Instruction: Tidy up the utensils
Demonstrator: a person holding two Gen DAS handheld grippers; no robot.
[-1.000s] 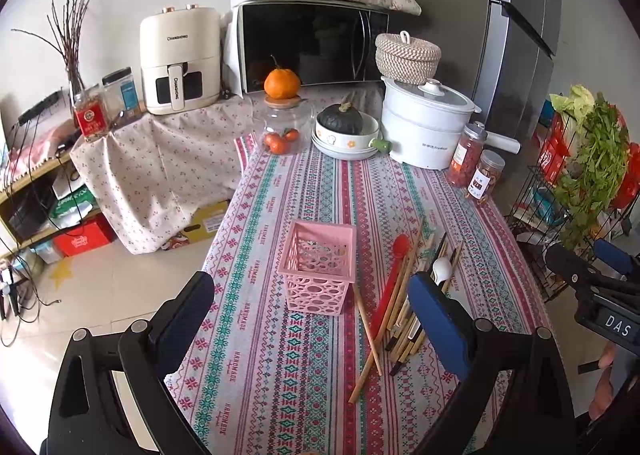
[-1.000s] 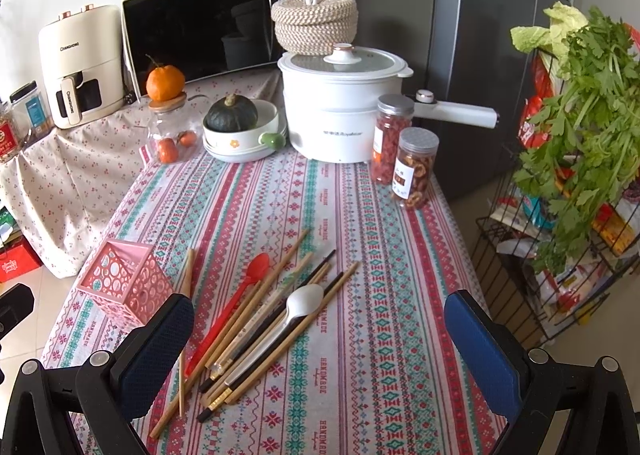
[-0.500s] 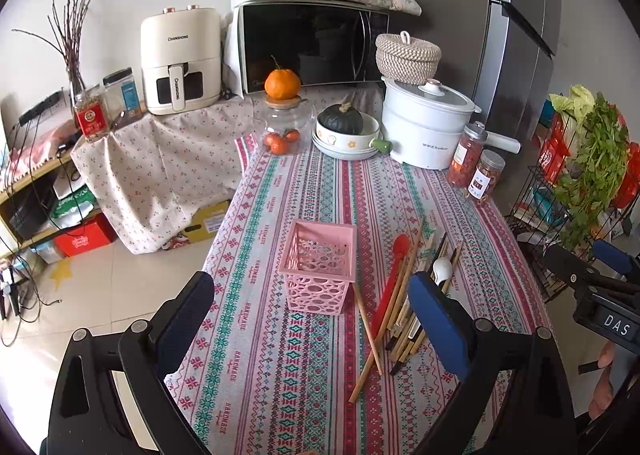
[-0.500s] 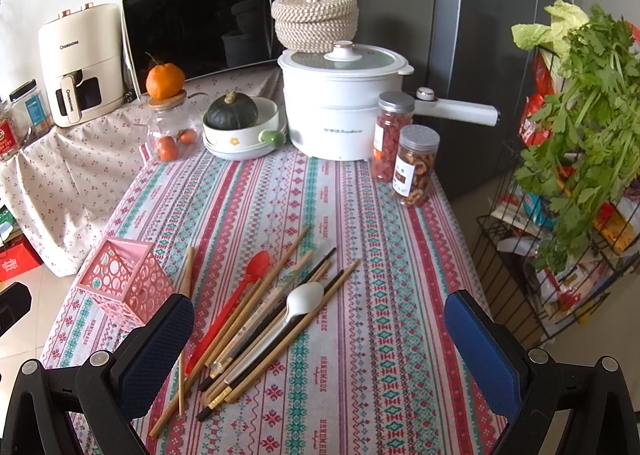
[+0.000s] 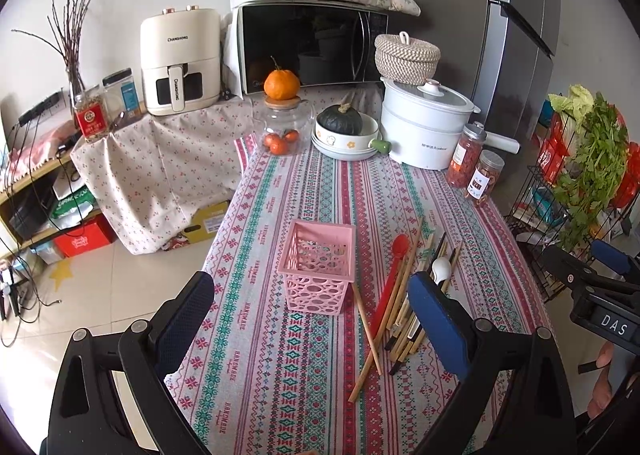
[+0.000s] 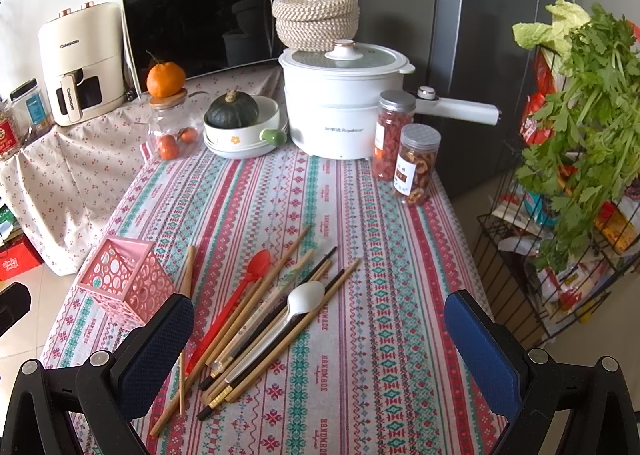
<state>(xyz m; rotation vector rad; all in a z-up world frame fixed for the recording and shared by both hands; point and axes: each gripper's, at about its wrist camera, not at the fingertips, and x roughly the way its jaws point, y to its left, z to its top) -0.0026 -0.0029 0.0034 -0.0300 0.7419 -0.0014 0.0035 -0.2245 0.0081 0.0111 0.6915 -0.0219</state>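
Note:
A pink perforated utensil basket (image 5: 320, 267) (image 6: 126, 279) stands empty on the patterned tablecloth. To its right lies a loose heap of utensils: a red spoon (image 5: 394, 267) (image 6: 240, 291), a white spoon (image 5: 440, 271) (image 6: 298, 305), several wooden chopsticks (image 5: 362, 329) (image 6: 256, 295) and dark chopsticks (image 6: 276, 315). My left gripper (image 5: 312, 323) hovers open just in front of the basket, holding nothing. Over the near end of the heap, my right gripper (image 6: 320, 339) is open and empty too. The right gripper's body shows at the left wrist view's right edge (image 5: 592, 287).
At the table's far end stand a white electric pot (image 6: 340, 103), two snack jars (image 6: 404, 151), a bowl with a dark squash (image 6: 240, 123) and a glass jar topped by an orange (image 6: 170, 115). A wire rack with greens (image 6: 580, 135) flanks the right edge. Floor lies left of the table.

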